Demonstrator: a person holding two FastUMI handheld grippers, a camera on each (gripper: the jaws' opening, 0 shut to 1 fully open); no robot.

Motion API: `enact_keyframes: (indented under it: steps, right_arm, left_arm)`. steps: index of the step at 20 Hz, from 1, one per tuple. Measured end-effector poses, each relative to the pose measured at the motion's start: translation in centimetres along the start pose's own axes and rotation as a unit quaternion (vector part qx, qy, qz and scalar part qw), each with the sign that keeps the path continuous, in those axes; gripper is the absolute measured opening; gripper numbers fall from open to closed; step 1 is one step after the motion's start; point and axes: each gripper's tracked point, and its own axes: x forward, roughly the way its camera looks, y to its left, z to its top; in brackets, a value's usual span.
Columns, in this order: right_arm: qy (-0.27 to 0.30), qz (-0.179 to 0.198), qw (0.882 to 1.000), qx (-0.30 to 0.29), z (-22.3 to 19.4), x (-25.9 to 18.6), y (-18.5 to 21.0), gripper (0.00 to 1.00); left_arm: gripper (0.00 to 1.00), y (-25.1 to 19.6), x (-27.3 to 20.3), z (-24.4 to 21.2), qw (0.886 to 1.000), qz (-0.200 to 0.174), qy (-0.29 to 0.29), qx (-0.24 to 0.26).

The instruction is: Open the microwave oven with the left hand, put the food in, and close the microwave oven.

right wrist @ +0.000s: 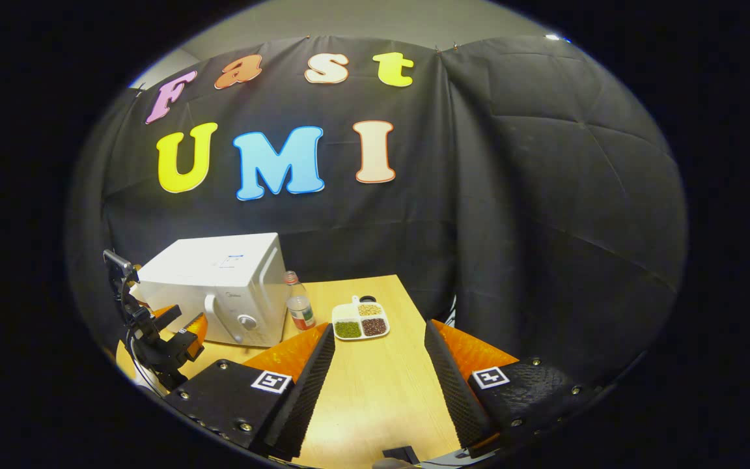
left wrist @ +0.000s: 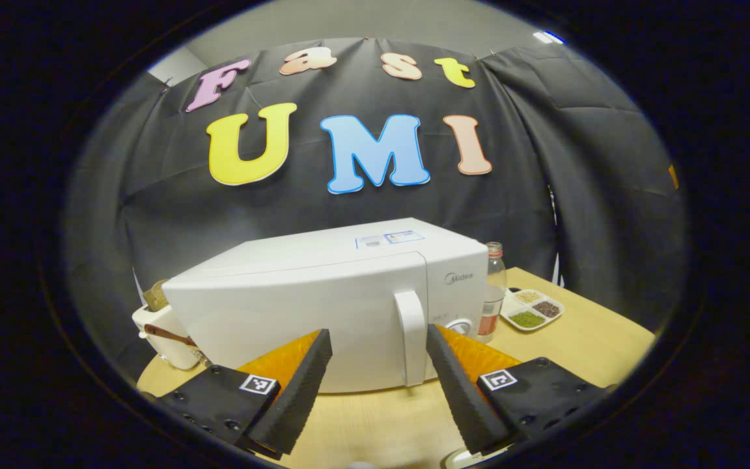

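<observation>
The white microwave (left wrist: 310,306) stands on the wooden table with its door shut and its upright handle (left wrist: 411,335) at the door's right side. My left gripper (left wrist: 378,384) is open just in front of the door, and the handle sits between its fingers' lines, a little beyond the tips. In the right gripper view the microwave (right wrist: 219,286) is at the far left, with the left gripper (right wrist: 183,324) close before it. A white divided plate of grains and beans (right wrist: 361,320) lies right of the microwave. My right gripper (right wrist: 378,384) is open over bare table, short of the plate.
A clear bottle with a red label (left wrist: 493,293) stands between the microwave and the divided plate (left wrist: 532,309). A white container with a brown strap (left wrist: 166,332) sits left of the microwave. The table (right wrist: 375,391) ends near the black cloth wall at the back and right.
</observation>
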Motion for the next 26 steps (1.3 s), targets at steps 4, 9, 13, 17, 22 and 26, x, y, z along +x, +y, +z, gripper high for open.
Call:
enact_keyframes:
  steps: [4,9,13,17,22,26]
  right_arm:
    - [-0.026,0.047,0.999,-0.005,2.0,-0.6,3.6,0.86]
    - [-0.067,0.099,0.993,-0.01,4.9,-1.4,7.5,0.85]
    - [-0.12,0.117,0.986,-0.022,7.9,-1.7,9.5,0.85]
    - [-0.144,0.123,0.982,-0.015,9.8,-1.9,11.0,0.85]
    - [-0.16,0.117,0.98,-0.021,11.1,-2.7,12.1,0.85]
    - [-0.167,0.116,0.979,-0.012,10.2,-3.3,13.1,0.85]
  left_arm:
    - [1.0,1.7,-5.0,4.7,1.0,0.005,-0.02,-0.011]
    - [0.94,5.6,-11.6,10.1,0.999,0.019,-0.035,-0.032]
    - [0.97,11.1,-16.2,14.1,0.996,0.072,-0.048,-0.023]
    - [0.95,15.6,-20.0,17.1,0.991,0.108,-0.068,-0.031]
    - [1.0,17.1,-22.3,19.1,0.988,0.108,-0.088,-0.061]
    - [1.0,18.0,-23.1,20.0,0.987,0.11,-0.102,-0.052]
